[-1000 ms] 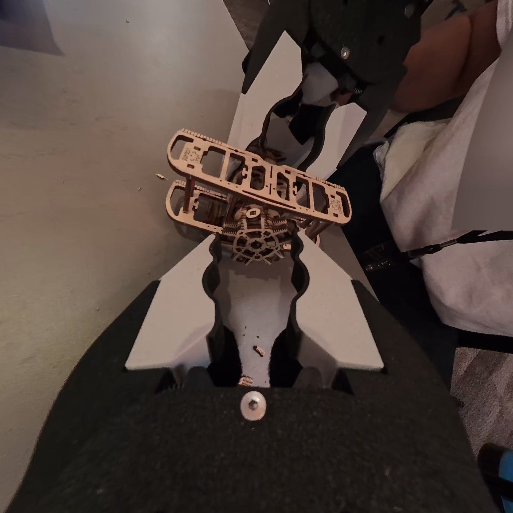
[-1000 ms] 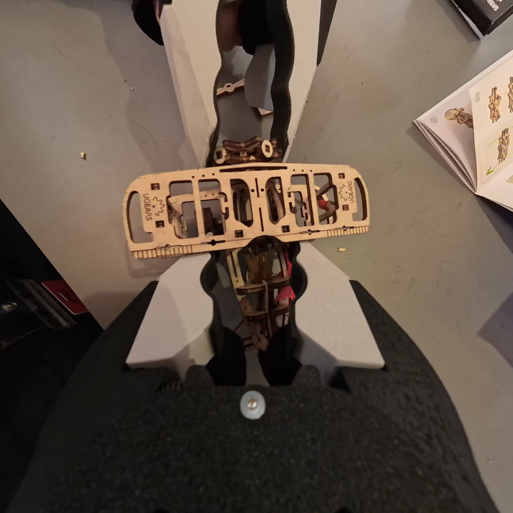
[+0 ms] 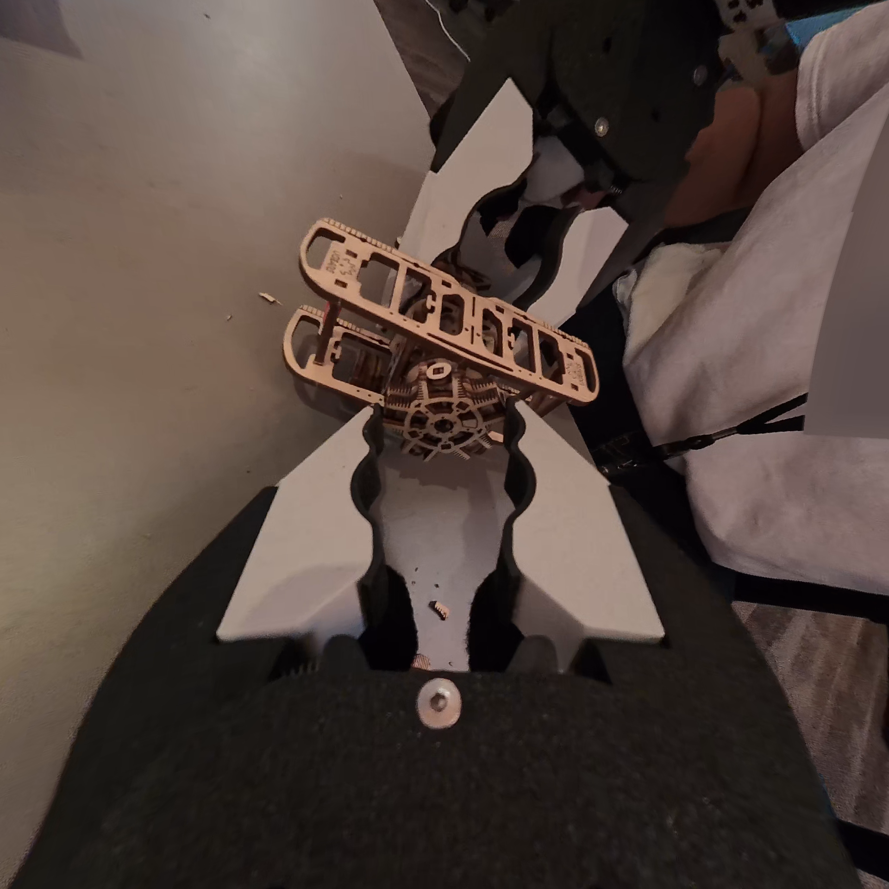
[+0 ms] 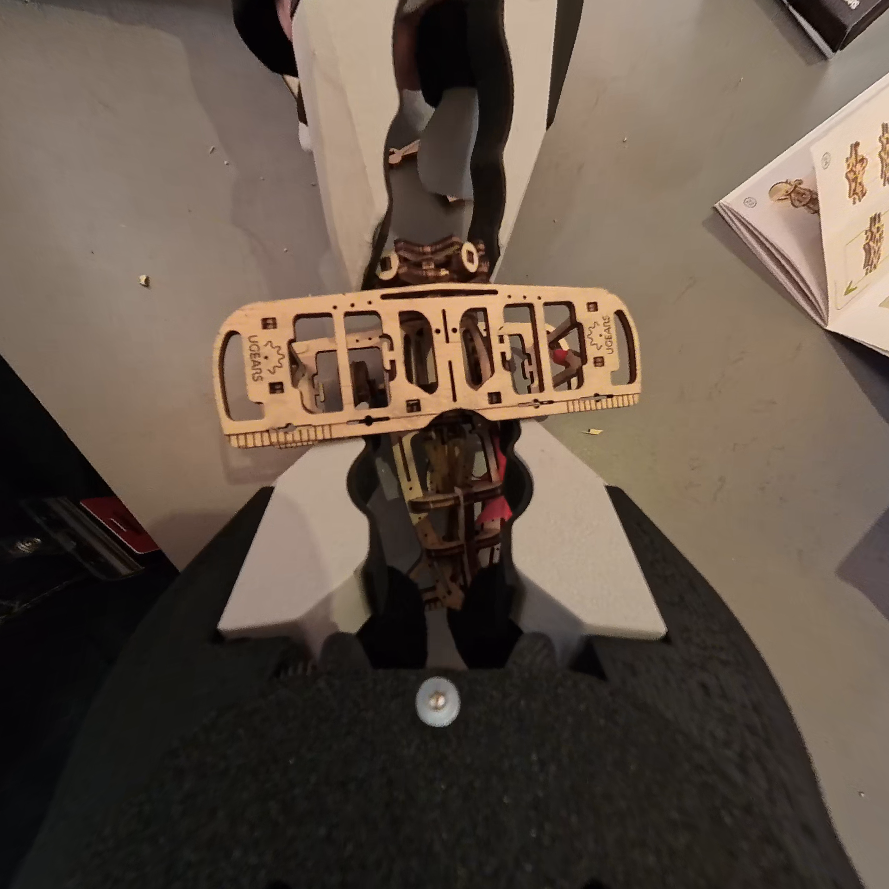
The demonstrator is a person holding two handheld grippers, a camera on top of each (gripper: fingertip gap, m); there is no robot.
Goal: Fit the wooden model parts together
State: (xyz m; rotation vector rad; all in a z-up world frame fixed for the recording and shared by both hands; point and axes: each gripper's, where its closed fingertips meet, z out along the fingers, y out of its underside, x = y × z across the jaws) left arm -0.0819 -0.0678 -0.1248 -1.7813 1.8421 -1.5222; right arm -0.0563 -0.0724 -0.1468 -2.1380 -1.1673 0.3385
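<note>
A wooden biplane model (image 4: 428, 356) with two slotted wings is held in the air over the grey table (image 4: 144, 192) between both grippers. My left gripper (image 3: 442, 423) is shut on its round radial engine (image 3: 442, 428) at the nose. It also shows in the right wrist view (image 4: 433, 262), beyond the upper wing. My right gripper (image 4: 441, 440) is shut on the tapering fuselage (image 4: 447, 519), with red bits showing beside it. The right gripper shows in the left wrist view (image 3: 490, 279) behind the wings. The upper wing hides the right gripper's fingertips.
An open instruction booklet (image 4: 818, 216) lies at the right, a black box (image 4: 827, 24) at the far right corner. A small wooden piece (image 4: 404, 156) and wood scraps (image 3: 269, 298) lie on the table. A person in white clothing (image 3: 769, 336) sits beyond the table edge.
The model has tilted very slightly in the left wrist view. Both grippers keep their hold.
</note>
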